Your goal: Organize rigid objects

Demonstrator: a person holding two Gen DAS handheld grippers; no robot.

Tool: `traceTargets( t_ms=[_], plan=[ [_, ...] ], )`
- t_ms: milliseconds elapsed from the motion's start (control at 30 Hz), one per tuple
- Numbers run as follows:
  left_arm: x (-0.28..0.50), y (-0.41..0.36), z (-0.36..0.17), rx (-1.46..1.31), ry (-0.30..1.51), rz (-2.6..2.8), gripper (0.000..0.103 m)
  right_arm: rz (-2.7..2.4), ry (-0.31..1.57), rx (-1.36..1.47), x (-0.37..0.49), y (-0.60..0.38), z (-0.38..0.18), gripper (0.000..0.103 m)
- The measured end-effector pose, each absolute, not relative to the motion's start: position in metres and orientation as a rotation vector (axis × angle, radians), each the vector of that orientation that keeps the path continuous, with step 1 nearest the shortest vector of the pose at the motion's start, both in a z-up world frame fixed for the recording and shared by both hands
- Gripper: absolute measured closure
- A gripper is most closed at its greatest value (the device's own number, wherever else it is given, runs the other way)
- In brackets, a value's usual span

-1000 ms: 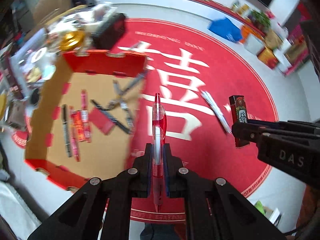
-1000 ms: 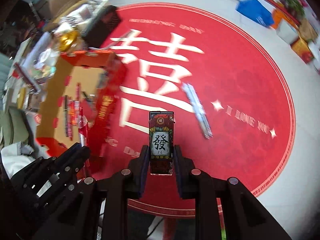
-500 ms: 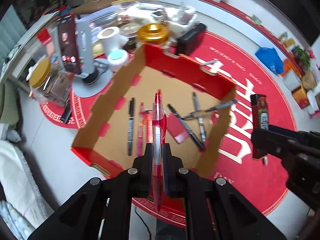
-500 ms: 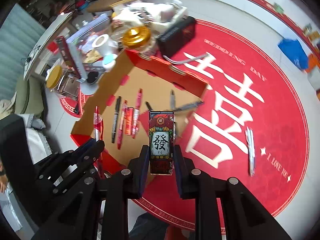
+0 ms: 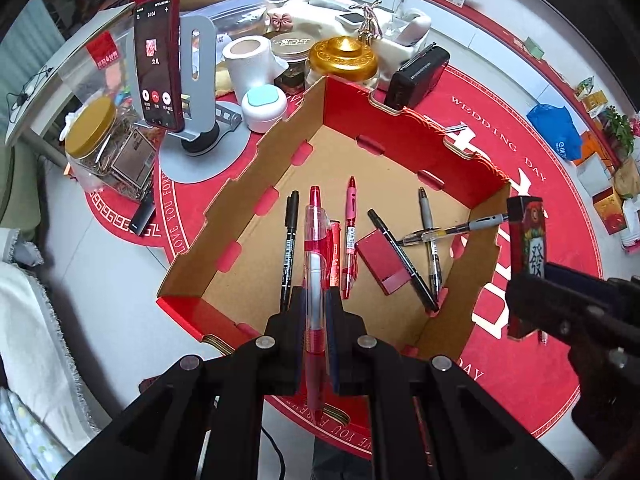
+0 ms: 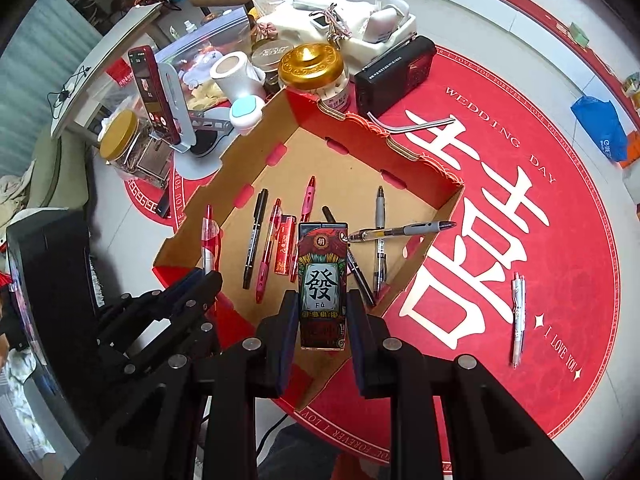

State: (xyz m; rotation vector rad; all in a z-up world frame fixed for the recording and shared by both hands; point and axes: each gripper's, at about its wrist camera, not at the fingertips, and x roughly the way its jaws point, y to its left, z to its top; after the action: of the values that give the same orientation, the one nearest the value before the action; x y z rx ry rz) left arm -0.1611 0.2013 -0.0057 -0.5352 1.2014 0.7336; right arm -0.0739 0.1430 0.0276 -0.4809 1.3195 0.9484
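Two grippers hang over a shallow red-edged cardboard tray (image 5: pixel 256 168) on a round red mat with white lettering (image 6: pixel 500 240). Left of the tray: clear jar with gold lid (image 5: pixel 90 130), red smartphone on a grey stand (image 5: pixel 158 62), white paper roll (image 5: pixel 246 60), small white pot with teal lid (image 5: pixel 264 106). Behind the tray: gold ornate-lidded jar (image 5: pixel 344 58) and black radio (image 5: pixel 418 74), touching or just beside the far wall. Inside the tray, left to right: black marker (image 5: pixel 289 240), pink pen (image 5: pixel 350 236), flat red card box (image 5: pixel 382 260), second black marker (image 5: pixel 400 258), two grey-grip pens crossed, one tipped over the right wall (image 5: pixel 452 230). Left gripper (image 5: pixel 316 312) clamped tight on a red translucent click pen (image 5: pixel 314 240), pen running lengthwise between the pads, tip end toward the camera, above the tray's near-left part. Right gripper (image 6: pixel 322 320) pinching a tall narrow red box with a mahjong character panel (image 6: pixel 322 284), upright, pads on both its long sides, over the tray's near-right corner. Nothing sits between either held item and the tray floor. White pen (image 6: pixel 518 318) lies alone on the mat, well right of the tray.
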Motion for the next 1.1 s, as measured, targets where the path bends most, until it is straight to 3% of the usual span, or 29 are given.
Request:
traceTargets(
  t_ms=[1100],
  plan=[
    [-0.143, 0.219, -0.030, -0.545, 1.246, 0.713, 0.093, 0.898, 1.354, -0.496, -0.056, 0.158, 0.008, 0.078]
  ],
)
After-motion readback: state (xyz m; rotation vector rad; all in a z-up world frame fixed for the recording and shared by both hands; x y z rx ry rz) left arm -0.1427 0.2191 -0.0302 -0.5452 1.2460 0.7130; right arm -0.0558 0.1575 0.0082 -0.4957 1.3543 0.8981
